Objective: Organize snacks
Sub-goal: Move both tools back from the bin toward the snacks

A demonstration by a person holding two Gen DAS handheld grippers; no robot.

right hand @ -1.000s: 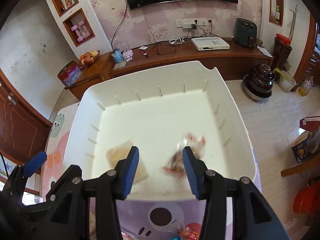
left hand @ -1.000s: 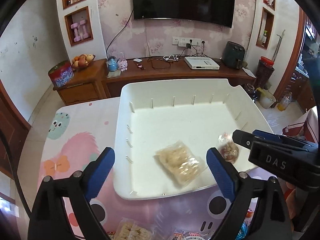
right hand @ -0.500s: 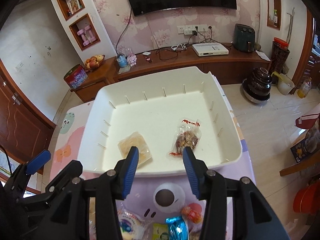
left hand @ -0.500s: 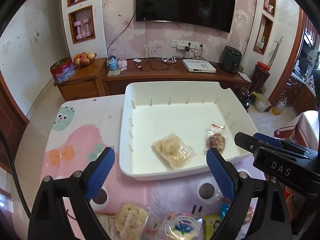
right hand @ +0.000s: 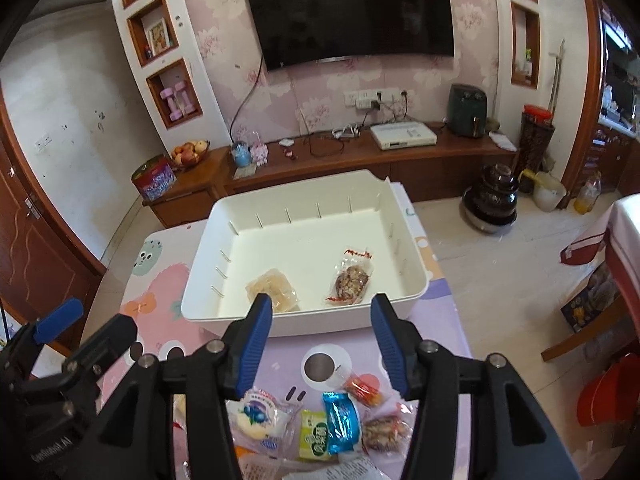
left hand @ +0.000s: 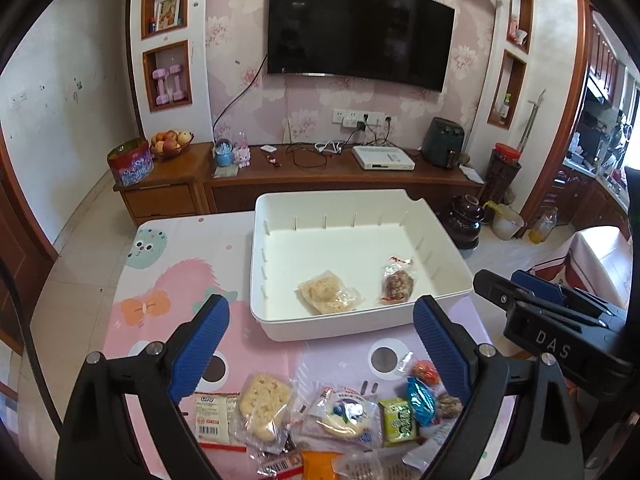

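Observation:
A white tray (left hand: 280,322) stands at the far middle of the table. In it lie a pale rice-cracker packet (left hand: 328,294) and a brown nut-bar packet (left hand: 396,284), side by side near its front wall. My left gripper (left hand: 320,312) hovers open above the table in front of the tray, holding nothing. My right gripper (right hand: 322,308) hangs beside it on the right; its jaws are opening and nothing is between them. The right wrist view shows the tray (right hand: 416,264) and the brown packet (right hand: 352,280). A pile of loose snacks (left hand: 340,412) lies below both grippers at the table's near edge.
A pink cartoon tablecloth (left hand: 168,280) covers the table. The pile holds a rice cake (left hand: 262,404), a blueberry bun (right hand: 256,412), a green packet (right hand: 314,436) and a blue one (right hand: 340,420). A wooden TV cabinet (left hand: 320,176) stands behind; a dark pot (right hand: 494,204) sits on the floor at the right.
Both grippers have pulled back and up from the tray, leaving the two packets lying inside. The snack pile at the near edge has come into view. The right jaws stand wider.

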